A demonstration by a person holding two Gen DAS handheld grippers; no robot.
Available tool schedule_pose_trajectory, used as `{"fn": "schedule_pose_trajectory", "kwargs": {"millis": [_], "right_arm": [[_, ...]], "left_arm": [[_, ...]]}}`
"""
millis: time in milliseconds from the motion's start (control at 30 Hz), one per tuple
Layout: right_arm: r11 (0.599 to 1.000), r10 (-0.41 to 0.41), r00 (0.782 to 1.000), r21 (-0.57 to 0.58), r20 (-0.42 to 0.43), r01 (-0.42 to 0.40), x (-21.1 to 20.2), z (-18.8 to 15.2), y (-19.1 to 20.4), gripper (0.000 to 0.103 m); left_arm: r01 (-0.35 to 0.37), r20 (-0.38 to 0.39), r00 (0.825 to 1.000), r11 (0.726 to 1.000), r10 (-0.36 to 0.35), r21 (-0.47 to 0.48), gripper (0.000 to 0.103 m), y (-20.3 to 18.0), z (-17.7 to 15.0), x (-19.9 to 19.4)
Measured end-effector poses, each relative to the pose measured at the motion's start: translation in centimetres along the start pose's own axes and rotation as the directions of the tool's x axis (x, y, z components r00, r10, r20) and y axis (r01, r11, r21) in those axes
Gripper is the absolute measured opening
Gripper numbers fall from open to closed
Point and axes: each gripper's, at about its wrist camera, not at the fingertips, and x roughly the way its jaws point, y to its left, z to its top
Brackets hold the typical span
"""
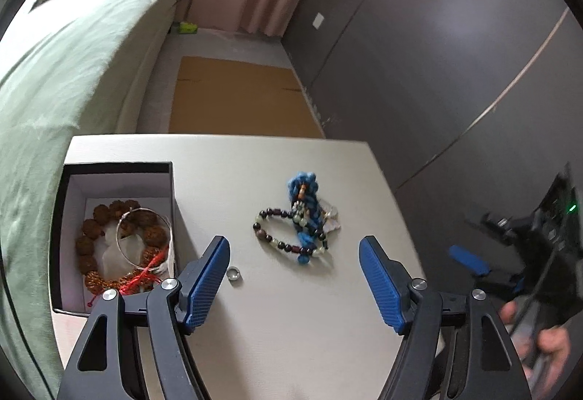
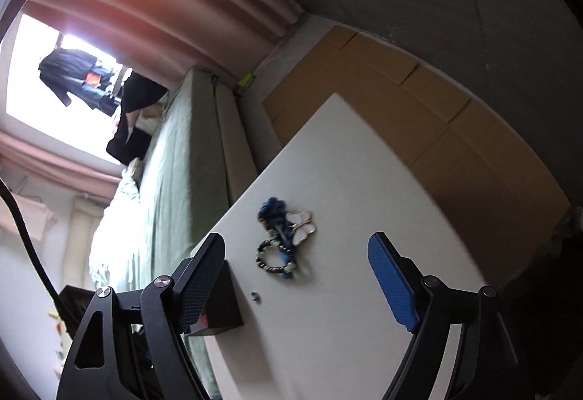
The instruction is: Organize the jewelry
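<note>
Right tongs [image 1: 470, 263] blurred, partly cut off.

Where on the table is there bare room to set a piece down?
Bare: the far strip of the table beyond the box and the bracelet pile, and the near edge past the ring. Crowded: the box, holding a bead bracelet and bangle.

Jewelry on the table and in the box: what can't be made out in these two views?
- Box contents: hidden in the right wrist view; only its dark outer wall shows behind the claw finger.
- Ring: too small in both views to tell any detail.
- Blue cord pile: tangled with the bead bracelet, so the piece count is unclear.
- Right claw: blurred at the left wrist view's edge.
</note>
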Motion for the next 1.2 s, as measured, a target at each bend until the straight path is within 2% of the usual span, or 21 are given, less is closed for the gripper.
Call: {"fn": "schedule_pose_trajectory", "kwargs": {"millis": [133,200,267,400,533,767,867,1000,1100,1200], "right_arm": [[1.000,-0.008,1.000,0.018,0.002,0.008,-0.7,0.4,-1.1,0.081],[0.999,-0.015,1.000,0.028,-0.002,0.016,-0.8,0.5,-1.6,0.081],[0.999,-0.021,1.000,0.040,-0.007,0.022,-0.9,0.7,-2.0,0.081],[0.999,-0.019,1.000,0.051,-0.009,0.019,-1.1,0.7,-2.4,0.081],[0.999,-0.010,1.000,0.051,-0.017,0.011,-0.9,0.7,-2.4,0.081],[0.998,-0.008,1.000,0.059,-0.019,0.009,-1.0,0.7,-2.6,0.081],[0.998,-0.006,1.000,0.059,-0.021,0.008,-1.0,0.7,-2.7,0.081],[0.998,-0.003,1.000,0.060,-0.027,0.004,-1.1,0.5,-2.6,0.081],[0.998,0.001,1.000,0.063,-0.024,0.000,-1.3,0.5,-2.6,0.081],[0.998,0.000,1.000,0.070,-0.023,0.002,-1.4,0.5,-2.7,0.081]], "left_arm": [[-0.041,-0.036,0.998,0.998,0.043,0.044,0.070,-1.0,-0.7,1.5],[-0.065,-0.065,0.996,0.997,0.068,0.045,0.060,-1.2,-1.1,2.4],[-0.089,-0.083,0.992,0.995,0.093,0.047,0.056,-1.4,-1.5,3.1],[-0.146,-0.098,0.983,0.986,0.154,0.083,0.056,-2.5,-2.3,4.5],[-0.228,-0.113,0.965,0.970,0.236,0.082,0.056,-2.0,-2.9,5.8],[-0.282,-0.080,0.955,0.957,0.287,0.068,0.055,-1.0,-2.9,6.6],[-0.334,-0.067,0.938,0.937,0.341,0.099,0.053,-1.6,-3.3,7.1],[-0.362,-0.073,0.925,0.923,0.373,0.130,0.052,-2.0,-4.1,8.2],[-0.421,-0.043,0.903,0.899,0.428,0.123,0.051,-1.9,-3.8,8.3],[-0.433,-0.038,0.897,0.892,0.441,0.131,0.051,-1.7,-3.6,8.8]]}}
